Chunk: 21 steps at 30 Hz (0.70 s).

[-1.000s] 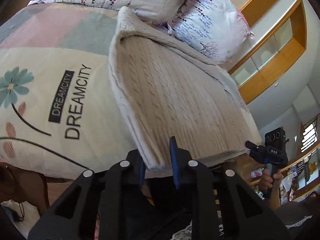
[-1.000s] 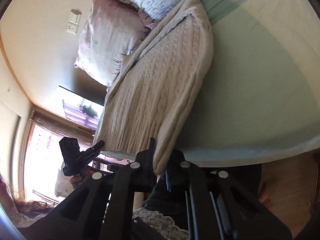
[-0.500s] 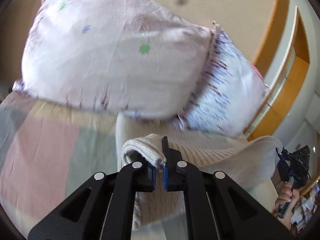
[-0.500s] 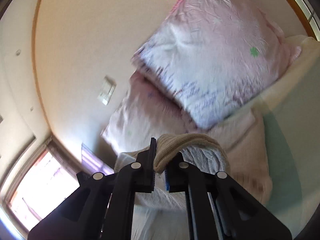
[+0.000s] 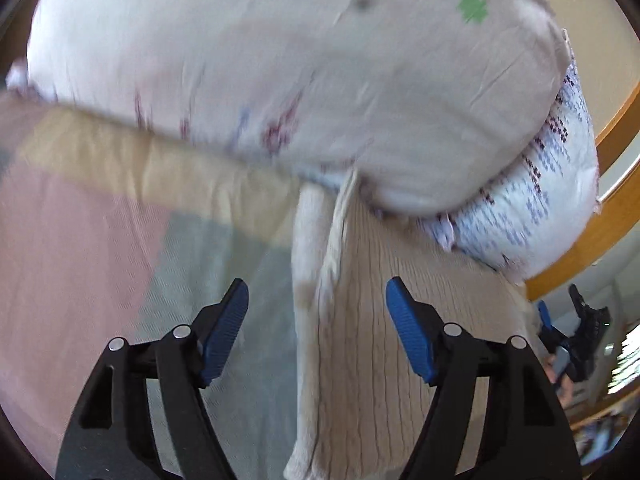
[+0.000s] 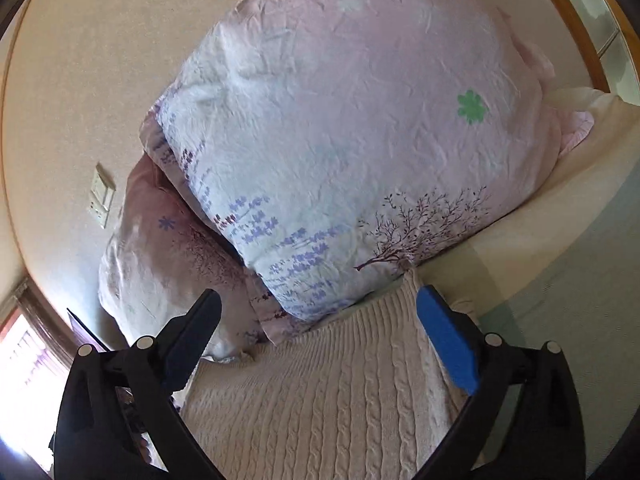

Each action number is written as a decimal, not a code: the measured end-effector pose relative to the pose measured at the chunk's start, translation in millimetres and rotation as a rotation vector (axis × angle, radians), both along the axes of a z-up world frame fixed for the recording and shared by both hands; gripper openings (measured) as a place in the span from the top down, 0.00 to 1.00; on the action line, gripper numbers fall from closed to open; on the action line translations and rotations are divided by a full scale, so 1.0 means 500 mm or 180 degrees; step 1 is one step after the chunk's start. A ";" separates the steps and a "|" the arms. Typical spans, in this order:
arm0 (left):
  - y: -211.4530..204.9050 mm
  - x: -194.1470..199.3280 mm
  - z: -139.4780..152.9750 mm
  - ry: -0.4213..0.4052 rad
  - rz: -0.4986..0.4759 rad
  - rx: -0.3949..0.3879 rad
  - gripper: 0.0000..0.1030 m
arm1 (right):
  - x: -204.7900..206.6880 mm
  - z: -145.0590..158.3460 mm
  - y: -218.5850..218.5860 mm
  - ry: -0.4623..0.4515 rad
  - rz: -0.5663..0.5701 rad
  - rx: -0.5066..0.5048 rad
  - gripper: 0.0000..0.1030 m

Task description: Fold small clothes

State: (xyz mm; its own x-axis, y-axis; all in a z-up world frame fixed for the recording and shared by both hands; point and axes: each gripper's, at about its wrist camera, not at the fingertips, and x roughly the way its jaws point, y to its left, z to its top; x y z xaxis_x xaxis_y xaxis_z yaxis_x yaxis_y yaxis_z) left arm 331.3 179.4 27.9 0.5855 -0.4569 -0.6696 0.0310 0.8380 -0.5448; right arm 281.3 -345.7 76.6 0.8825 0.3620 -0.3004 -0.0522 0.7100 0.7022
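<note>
A beige cable-knit sweater (image 5: 360, 344) lies folded on the bed, its far edge against the pillows. My left gripper (image 5: 316, 308) is open above the sweater's left edge, its blue pads spread wide and empty. The sweater also shows in the right wrist view (image 6: 320, 392). My right gripper (image 6: 318, 308) is open over the sweater's far end, holding nothing. The right gripper is visible at the right edge of the left wrist view (image 5: 576, 336).
Two floral pillows (image 6: 340, 140) stand at the head of the bed, right beyond the sweater. The bedspread (image 5: 100, 260) has pink, green and cream patches. A wall switch (image 6: 100, 196) and a wooden frame (image 5: 616, 208) lie behind.
Both grippers carried the sweater's near edge up and over toward the pillows, then let go. Both were shut on the knit half a second ago and now stand open.
</note>
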 end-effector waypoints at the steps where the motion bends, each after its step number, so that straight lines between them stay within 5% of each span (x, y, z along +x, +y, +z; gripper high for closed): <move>1: -0.003 0.001 -0.017 0.0075 -0.0068 -0.0124 0.34 | 0.000 -0.005 -0.005 -0.0013 -0.0029 0.0006 0.03; 5: -0.034 -0.001 -0.045 0.0082 -0.0171 -0.0154 0.36 | 0.006 -0.014 -0.023 0.0098 0.0001 0.0089 0.03; 8: -0.041 0.016 -0.068 0.0231 -0.0113 -0.0444 0.69 | 0.016 -0.025 -0.031 0.0151 0.0057 0.0256 0.03; 13: -0.042 0.001 -0.020 0.0162 0.0023 -0.0797 0.81 | 0.015 -0.018 -0.054 0.0192 0.0103 0.0425 0.03; 17: -0.175 -0.004 0.111 -0.0215 -0.0316 -0.0932 0.82 | -0.003 0.015 -0.093 0.0130 -0.0041 0.0431 0.04; 21: -0.399 0.035 0.165 -0.0357 -0.0855 -0.1223 0.81 | -0.026 0.041 -0.131 0.0151 -0.0270 0.0159 0.06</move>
State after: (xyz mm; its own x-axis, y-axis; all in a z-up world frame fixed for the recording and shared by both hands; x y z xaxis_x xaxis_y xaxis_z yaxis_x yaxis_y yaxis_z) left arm 349.1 -19.9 110.4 0.4719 -0.8038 -0.3622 0.2949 0.5310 -0.7944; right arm 268.4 -410.9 97.2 0.8958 0.3021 -0.3260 0.0408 0.6744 0.7372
